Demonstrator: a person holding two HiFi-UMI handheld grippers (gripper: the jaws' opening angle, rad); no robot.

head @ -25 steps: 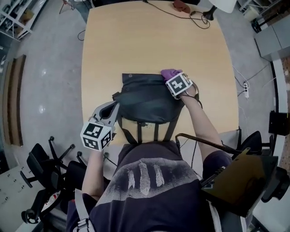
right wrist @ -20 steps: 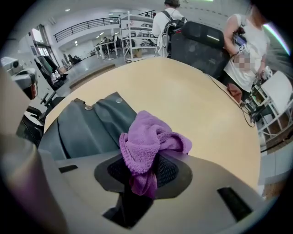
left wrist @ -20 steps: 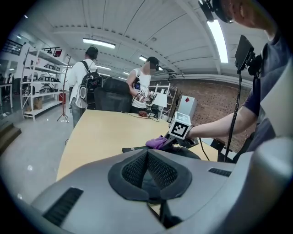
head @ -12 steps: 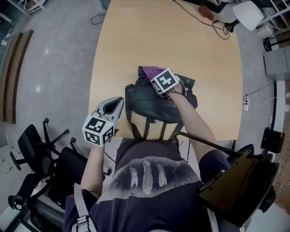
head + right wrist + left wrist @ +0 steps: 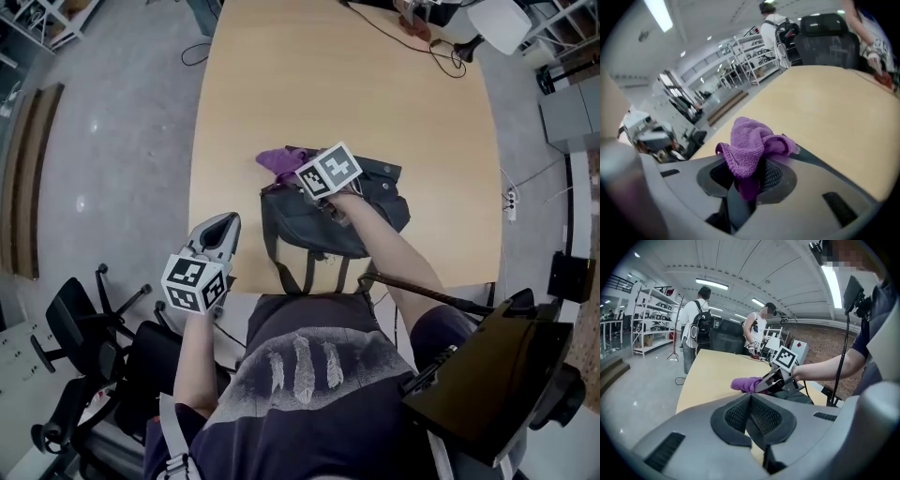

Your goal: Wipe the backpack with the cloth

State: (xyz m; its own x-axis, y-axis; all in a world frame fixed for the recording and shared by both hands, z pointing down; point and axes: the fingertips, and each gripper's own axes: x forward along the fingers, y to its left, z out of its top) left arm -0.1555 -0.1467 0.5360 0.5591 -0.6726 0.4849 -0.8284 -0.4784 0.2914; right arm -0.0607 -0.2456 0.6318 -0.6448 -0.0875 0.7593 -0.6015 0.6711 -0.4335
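Observation:
A dark grey backpack (image 5: 323, 217) lies on the wooden table (image 5: 375, 103) near its front edge, straps hanging toward the person. My right gripper (image 5: 292, 171) is at the pack's top left corner, shut on a purple cloth (image 5: 278, 159) that bunches out past the jaws (image 5: 752, 147). In the left gripper view the cloth (image 5: 746, 384) and the right gripper's marker cube (image 5: 783, 358) show ahead over the table. My left gripper (image 5: 217, 230) hovers off the table's front left corner, apart from the pack, jaws shut with nothing between them.
Cables and a small reddish item (image 5: 412, 17) lie at the table's far end beside a white lamp (image 5: 506, 23). Office chairs (image 5: 84, 319) stand on the floor at the left. Two people (image 5: 701, 324) stand beyond the table's far end.
My right gripper has swept the cloth leftward along the pack's top edge, from its right corner to its left corner. The left gripper stays off the table's corner.

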